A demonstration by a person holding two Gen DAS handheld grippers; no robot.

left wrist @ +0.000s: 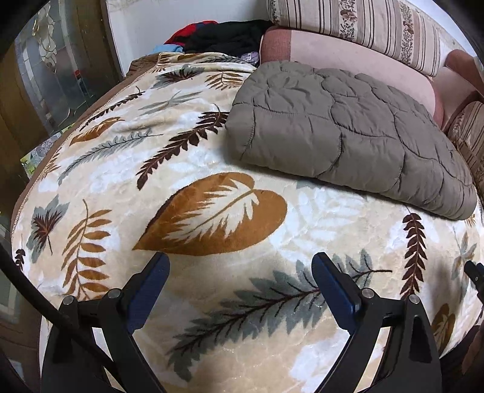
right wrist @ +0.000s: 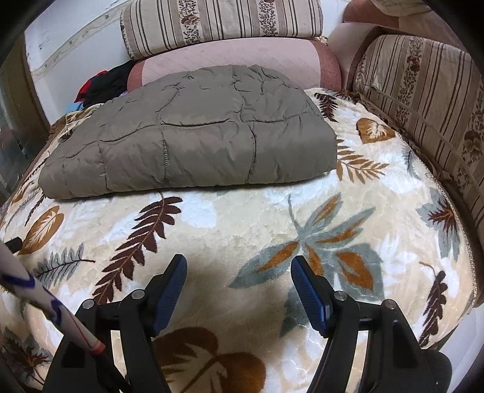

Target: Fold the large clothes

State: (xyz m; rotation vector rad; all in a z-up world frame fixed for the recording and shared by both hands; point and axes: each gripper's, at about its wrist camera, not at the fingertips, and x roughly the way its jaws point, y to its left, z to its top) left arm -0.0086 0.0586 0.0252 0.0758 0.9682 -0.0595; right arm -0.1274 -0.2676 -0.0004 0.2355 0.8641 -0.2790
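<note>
A grey-brown quilted padded garment (left wrist: 341,130) lies folded into a thick rectangle on a cream blanket with a leaf print (left wrist: 211,208). It also shows in the right wrist view (right wrist: 193,136), on the far half of the blanket (right wrist: 242,229). My left gripper (left wrist: 240,266) is open and empty, above the blanket, short of the garment's near edge. My right gripper (right wrist: 239,266) is open and empty, also above bare blanket in front of the garment. Neither gripper touches the garment.
Striped floral cushions (right wrist: 224,24) and a pink bolster (right wrist: 242,60) lie behind the garment, another striped cushion (right wrist: 423,99) to the right. A pile of red, black and blue clothes (left wrist: 217,36) sits at the far left corner. A glass-fronted cabinet (left wrist: 51,75) stands left.
</note>
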